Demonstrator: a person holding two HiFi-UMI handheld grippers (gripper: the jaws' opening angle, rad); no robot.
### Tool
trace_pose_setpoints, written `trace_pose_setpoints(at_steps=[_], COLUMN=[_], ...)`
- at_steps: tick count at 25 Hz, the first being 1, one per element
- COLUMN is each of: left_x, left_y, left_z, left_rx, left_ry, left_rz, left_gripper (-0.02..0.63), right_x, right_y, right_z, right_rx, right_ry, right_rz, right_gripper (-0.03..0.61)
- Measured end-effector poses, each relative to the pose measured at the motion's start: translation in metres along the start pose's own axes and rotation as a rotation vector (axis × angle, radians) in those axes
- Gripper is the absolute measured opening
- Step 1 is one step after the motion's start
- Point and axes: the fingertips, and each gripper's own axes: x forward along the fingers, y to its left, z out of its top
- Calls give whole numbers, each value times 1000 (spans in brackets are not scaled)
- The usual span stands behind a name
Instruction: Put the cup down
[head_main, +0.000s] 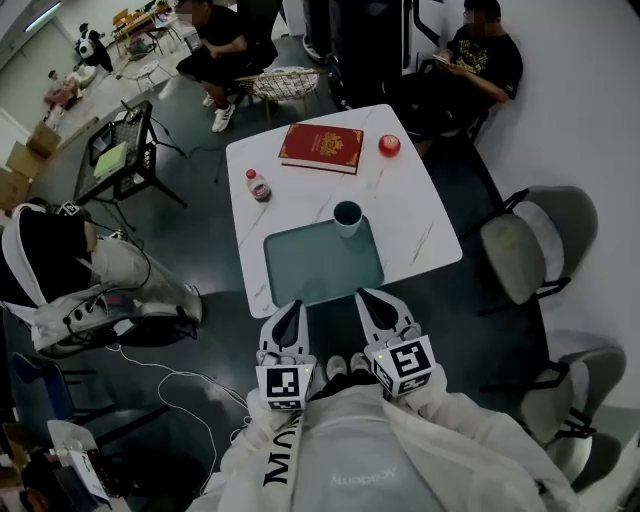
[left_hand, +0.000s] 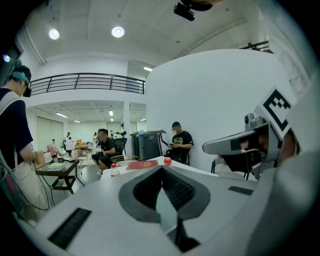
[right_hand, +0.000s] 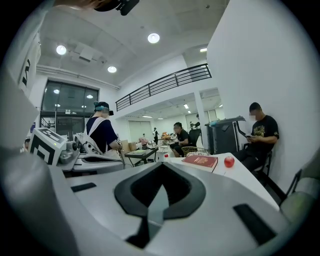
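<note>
A dark teal cup (head_main: 347, 217) stands upright on the far edge of a grey-green mat (head_main: 320, 265) on the white marble table (head_main: 420, 225). No gripper touches it. My left gripper (head_main: 291, 312) and right gripper (head_main: 368, 298) hang side by side just short of the table's near edge, both shut with nothing between the jaws. In the left gripper view the left gripper (left_hand: 162, 170) points level across the table, and in the right gripper view the right gripper (right_hand: 162, 165) does the same. Each gripper's own body hides the cup in those views.
On the far part of the table lie a red book (head_main: 321, 147), a red ball (head_main: 389, 145) and a small bottle (head_main: 258, 185). Grey chairs (head_main: 530, 245) stand to the right. People sit beyond the table and one person stands at the left; cables (head_main: 170, 375) lie on the floor.
</note>
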Motion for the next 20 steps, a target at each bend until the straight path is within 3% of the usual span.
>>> trace_pose_setpoints(at_steps=[20], left_x=[2], left_y=[-1], left_z=[-3], left_rx=[-7], left_ry=[5], left_rz=[-6], left_gripper=[11], right_x=[-1], right_y=[6], right_z=[-2], right_rx=[-38], right_ry=[-4], right_rz=[18], right_gripper=[5])
